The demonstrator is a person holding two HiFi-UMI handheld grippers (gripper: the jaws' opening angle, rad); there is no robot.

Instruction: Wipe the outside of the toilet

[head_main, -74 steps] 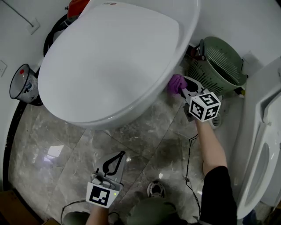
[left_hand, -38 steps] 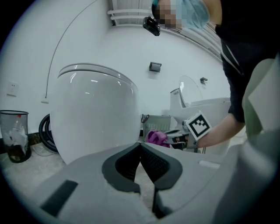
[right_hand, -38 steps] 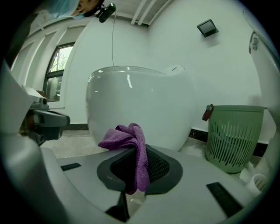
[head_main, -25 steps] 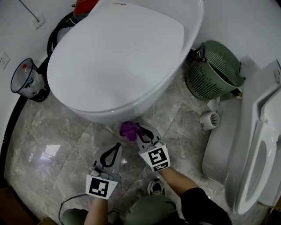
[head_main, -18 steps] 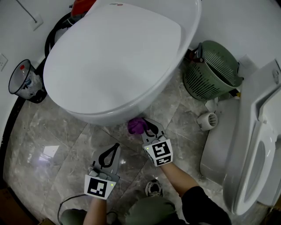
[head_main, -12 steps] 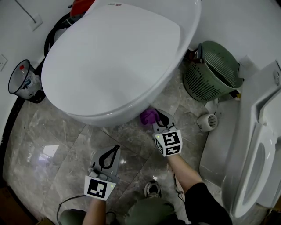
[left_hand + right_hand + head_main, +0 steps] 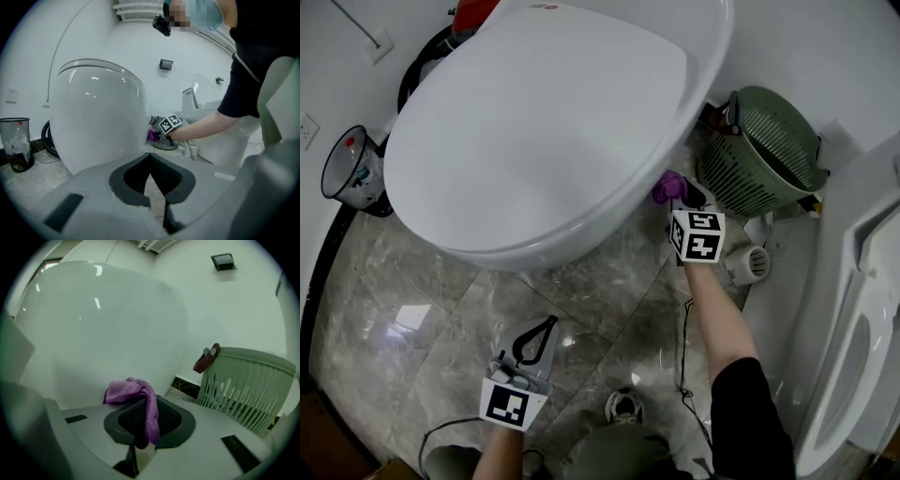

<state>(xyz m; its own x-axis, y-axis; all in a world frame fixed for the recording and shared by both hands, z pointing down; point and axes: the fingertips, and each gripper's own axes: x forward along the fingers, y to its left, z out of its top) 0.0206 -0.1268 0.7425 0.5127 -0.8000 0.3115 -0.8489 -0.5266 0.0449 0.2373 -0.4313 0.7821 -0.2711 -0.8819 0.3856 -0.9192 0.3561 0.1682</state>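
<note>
- Grey floor, big white toilet.
- Right tongs pinch the purple cloth by its right side; left tongs closed, empty.
- Cloth may slip out; green basket is near, easy to bump.

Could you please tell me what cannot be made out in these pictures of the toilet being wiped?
- Whether the purple cloth in the right gripper touches the toilet: head view, the toilet's overhang hides the contact.
- The red thing behind the toilet: head view, cut off by the top edge and hidden by the toilet.
- What the bin holds: head view, too small.
</note>
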